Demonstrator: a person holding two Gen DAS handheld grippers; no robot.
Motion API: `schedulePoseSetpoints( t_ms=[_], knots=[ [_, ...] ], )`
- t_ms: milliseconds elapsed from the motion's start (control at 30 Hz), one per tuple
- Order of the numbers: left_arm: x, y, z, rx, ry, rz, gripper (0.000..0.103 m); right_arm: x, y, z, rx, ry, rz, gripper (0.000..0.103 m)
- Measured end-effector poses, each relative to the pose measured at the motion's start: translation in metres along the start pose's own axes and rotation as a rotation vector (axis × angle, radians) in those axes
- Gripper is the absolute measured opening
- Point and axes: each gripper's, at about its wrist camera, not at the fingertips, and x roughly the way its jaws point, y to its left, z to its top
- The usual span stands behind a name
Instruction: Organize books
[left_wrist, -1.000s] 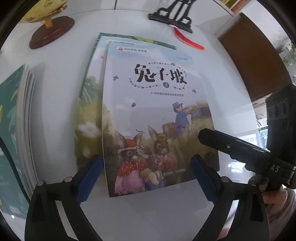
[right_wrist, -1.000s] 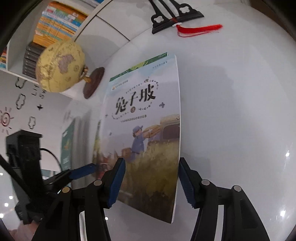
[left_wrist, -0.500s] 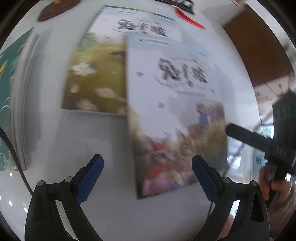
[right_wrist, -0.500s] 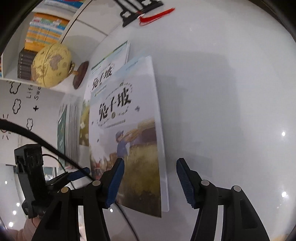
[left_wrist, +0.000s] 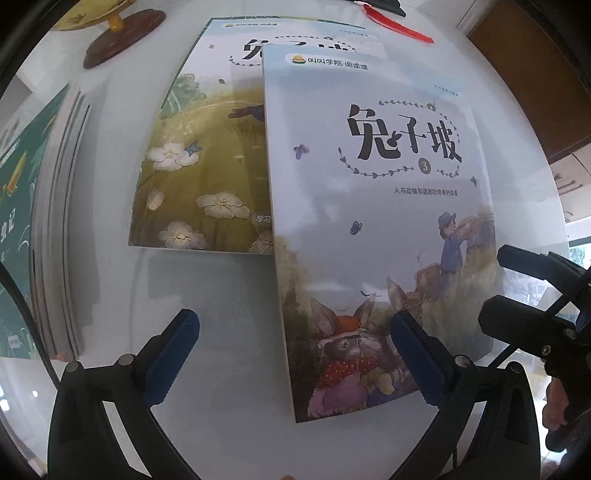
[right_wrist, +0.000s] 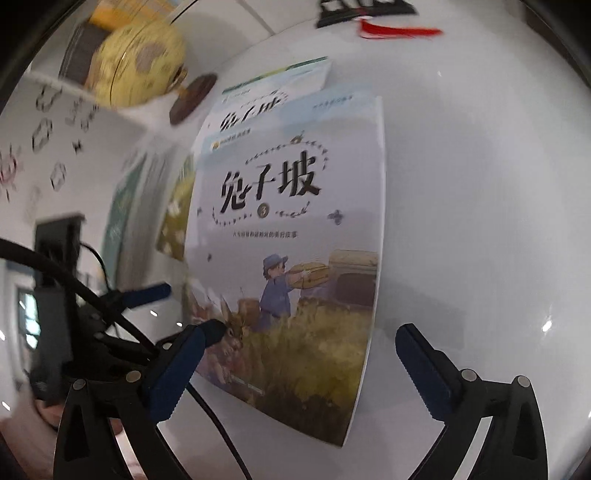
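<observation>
A pale-blue picture book numbered 3 (left_wrist: 369, 206) lies flat on the white table, shifted right and toward me, overlapping a second book with white flowers (left_wrist: 207, 162). It also shows in the right wrist view (right_wrist: 291, 258), with the flower book (right_wrist: 177, 218) behind it. My left gripper (left_wrist: 295, 354) is open, its right finger over the book's lower part. My right gripper (right_wrist: 310, 365) is open, straddling the book's near right corner; it appears in the left wrist view at the far right (left_wrist: 535, 295).
A stack of green-covered books (left_wrist: 48, 229) lies at the left. A yellow globe on a dark wooden base (right_wrist: 140, 62) stands at the back left. A black stand with a red tassel (left_wrist: 399, 26) sits at the back.
The top book has slid right and toward me off the stack, uncovering the flower book beneath. Both grippers stay open and have shifted with it.
</observation>
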Motion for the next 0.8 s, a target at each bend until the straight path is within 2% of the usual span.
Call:
schedulePoseSetpoints(
  t_ms=[100,267,500,567,700,800],
  knots=[
    [-0.003,0.0,-0.002,-0.001,-0.01,-0.002,0.103,0.0,0.0,0.0,0.001,-0.019,0.0,0.103],
    [-0.003,0.002,-0.004,0.0,-0.022,0.003,0.103,-0.004,-0.013,0.001,0.057,-0.06,0.081,0.103],
    [-0.003,-0.001,-0.002,0.008,-0.038,0.002,0.103,0.0,-0.013,0.012,0.036,-0.04,0.156,0.103],
    [-0.002,-0.001,-0.002,0.001,-0.044,0.003,0.103,0.001,-0.009,0.01,0.034,-0.046,0.148,0.103],
    [-0.005,0.0,-0.001,-0.045,-0.079,0.0,0.103,0.003,-0.003,0.009,-0.039,-0.015,0.123,0.103],
    [-0.006,-0.001,0.004,-0.118,-0.059,0.0,0.103,0.002,-0.006,0.012,-0.04,0.001,0.136,0.103]
  ],
)
